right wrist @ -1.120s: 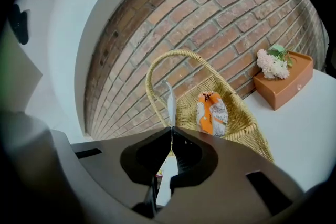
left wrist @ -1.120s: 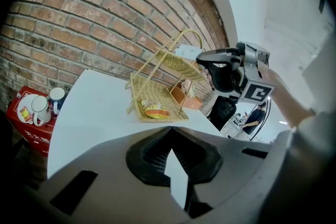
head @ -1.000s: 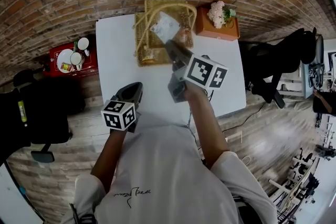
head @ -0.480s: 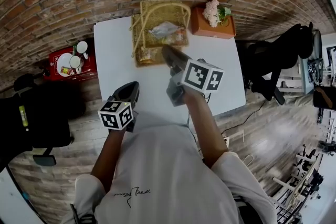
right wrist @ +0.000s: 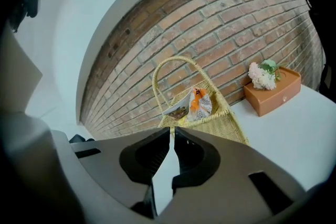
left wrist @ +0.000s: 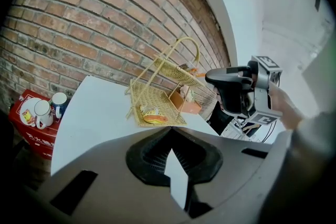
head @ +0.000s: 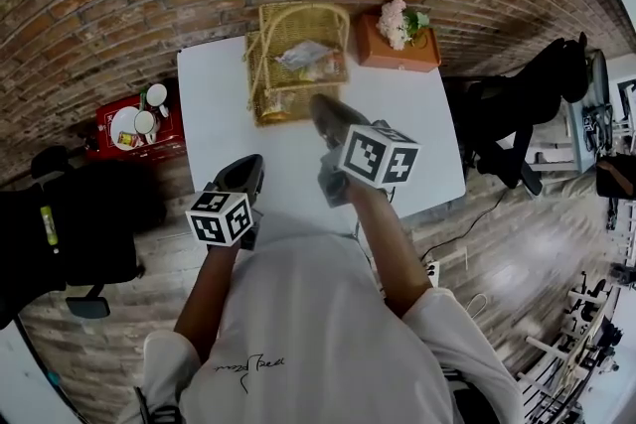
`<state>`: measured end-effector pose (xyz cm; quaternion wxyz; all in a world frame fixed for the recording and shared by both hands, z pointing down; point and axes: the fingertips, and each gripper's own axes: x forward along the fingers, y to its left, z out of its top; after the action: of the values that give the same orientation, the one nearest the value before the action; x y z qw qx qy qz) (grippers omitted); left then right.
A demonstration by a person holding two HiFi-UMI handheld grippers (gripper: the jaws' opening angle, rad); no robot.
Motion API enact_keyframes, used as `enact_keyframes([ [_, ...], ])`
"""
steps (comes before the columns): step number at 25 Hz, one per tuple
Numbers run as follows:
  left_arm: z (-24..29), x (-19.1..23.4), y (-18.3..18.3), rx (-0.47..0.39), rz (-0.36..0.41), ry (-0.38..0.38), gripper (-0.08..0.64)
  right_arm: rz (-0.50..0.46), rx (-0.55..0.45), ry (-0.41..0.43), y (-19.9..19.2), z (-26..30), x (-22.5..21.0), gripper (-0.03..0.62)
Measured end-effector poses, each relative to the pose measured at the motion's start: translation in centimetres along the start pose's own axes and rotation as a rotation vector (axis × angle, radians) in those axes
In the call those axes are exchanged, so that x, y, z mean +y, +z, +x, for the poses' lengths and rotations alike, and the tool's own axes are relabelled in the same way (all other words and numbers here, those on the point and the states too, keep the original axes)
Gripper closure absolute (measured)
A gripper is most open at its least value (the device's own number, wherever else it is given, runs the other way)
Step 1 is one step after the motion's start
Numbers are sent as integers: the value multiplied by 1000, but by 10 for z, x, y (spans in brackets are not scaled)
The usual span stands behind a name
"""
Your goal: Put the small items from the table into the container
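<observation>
Your head camera looks steeply down over your shoulders at the table, with the basket at its far edge. The camera on your left gripper sits low, facing across the table, seeing your right gripper side-on. The right one faces the basket closer. All three share the basket and table.

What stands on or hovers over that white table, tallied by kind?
Yellow woven wicker basket with a handle: 1
Orange box topped with pale flowers: 1
Black hand-held grippers with marker cubes: 2, the left gripper and the right gripper
Total: 4, leaving out the packets inside the basket.
</observation>
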<state>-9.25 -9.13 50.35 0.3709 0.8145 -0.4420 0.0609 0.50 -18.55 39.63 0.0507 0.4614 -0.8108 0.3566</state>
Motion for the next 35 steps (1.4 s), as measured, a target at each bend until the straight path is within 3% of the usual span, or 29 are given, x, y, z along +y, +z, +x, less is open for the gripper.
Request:
enact_keyframes([
  [10,-7,-23,3,-17,34,-21,551,-123,-51,25,-2,-28,10,569],
  [25,-19,-61,17,-49,66,-73,551,-142,-53,112,-18,-62,19,569],
  [35,-24,-84,23,-58,96,-107,551,-193,4,201,-39,-83,31,571],
])
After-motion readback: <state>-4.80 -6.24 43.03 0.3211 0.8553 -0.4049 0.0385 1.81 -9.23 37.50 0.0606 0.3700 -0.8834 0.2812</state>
